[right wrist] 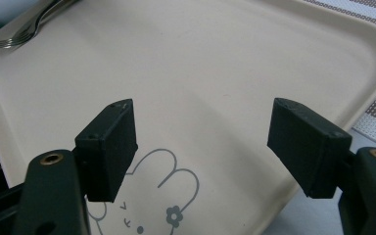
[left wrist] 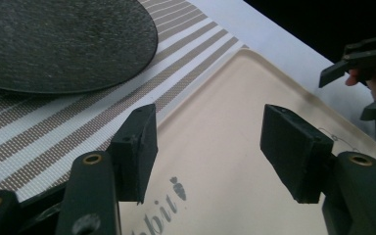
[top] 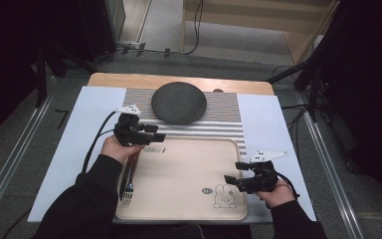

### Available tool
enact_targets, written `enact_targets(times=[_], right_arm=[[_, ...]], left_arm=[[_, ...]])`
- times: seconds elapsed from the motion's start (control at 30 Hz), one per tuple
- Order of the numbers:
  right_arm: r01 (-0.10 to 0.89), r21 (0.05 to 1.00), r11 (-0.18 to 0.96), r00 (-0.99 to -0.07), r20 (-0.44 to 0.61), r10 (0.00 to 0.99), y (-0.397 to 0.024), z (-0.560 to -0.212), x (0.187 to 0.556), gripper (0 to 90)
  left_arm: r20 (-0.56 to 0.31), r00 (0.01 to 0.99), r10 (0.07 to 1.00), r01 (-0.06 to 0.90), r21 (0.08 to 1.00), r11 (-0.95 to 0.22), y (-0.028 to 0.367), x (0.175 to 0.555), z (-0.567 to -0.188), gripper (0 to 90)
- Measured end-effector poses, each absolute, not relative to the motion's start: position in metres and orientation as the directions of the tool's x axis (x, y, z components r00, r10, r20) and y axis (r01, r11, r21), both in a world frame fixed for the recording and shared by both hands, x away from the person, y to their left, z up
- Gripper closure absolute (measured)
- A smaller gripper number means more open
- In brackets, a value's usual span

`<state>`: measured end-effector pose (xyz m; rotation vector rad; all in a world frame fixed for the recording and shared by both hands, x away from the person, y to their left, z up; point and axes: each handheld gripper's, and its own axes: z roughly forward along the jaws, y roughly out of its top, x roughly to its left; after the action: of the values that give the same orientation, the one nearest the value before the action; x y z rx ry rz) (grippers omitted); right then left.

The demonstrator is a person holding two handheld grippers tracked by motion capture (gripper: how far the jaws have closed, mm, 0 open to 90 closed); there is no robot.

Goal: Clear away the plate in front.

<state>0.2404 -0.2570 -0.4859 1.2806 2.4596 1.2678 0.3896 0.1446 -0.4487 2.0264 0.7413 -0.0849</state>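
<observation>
Beyond the tray's (top: pixel 179 174) far edge, the dark round plate (top: pixel 179 102) lies flat on the striped mat (top: pixel 224 117), near the left gripper (top: pixel 151 138), whose jaws stand wide and empty. It looks stiff, weighty and breakable; its thin rim seems the only hold. Right gripper (top: pixel 231 181) hovers with jaws wide, empty

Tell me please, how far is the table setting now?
Done: a silver metal fork lies at the left edge of the beige plastic tray. In hand: nothing. The left gripper is open above the tray's far left corner, and the right gripper is open by the rabbit drawing. Left, probably: the dark grey round plate, on the striped mat beyond the tray.
</observation>
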Motion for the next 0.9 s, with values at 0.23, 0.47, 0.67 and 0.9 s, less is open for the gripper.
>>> enact_targets(times=[0.23,0.47,0.67,0.9], right_arm=[[0.636,0.71,0.301,-0.645,0.275,0.713,-0.257,-0.486,0.241,24.7],[0.636,0.712,0.298,-0.644,0.277,0.713,-0.257,-0.486,0.242,24.7],[0.636,0.71,0.302,-0.647,0.278,0.71,-0.256,-0.486,0.241,24.7],[0.636,0.711,0.3,-0.646,0.279,0.71,-0.257,-0.486,0.241,24.7]], left_arm=[[-0.315,0.806,0.501,0.517,0.787,-0.338,0.138,0.402,-0.449,36.1],[-0.3,0.814,0.497,0.503,0.792,-0.346,0.13,0.419,-0.446,36.1],[-0.265,0.837,0.479,0.473,0.792,-0.387,0.117,0.43,-0.443,36.2],[-0.278,0.846,0.455,0.475,0.781,-0.406,0.102,0.444,-0.446,36.2]])
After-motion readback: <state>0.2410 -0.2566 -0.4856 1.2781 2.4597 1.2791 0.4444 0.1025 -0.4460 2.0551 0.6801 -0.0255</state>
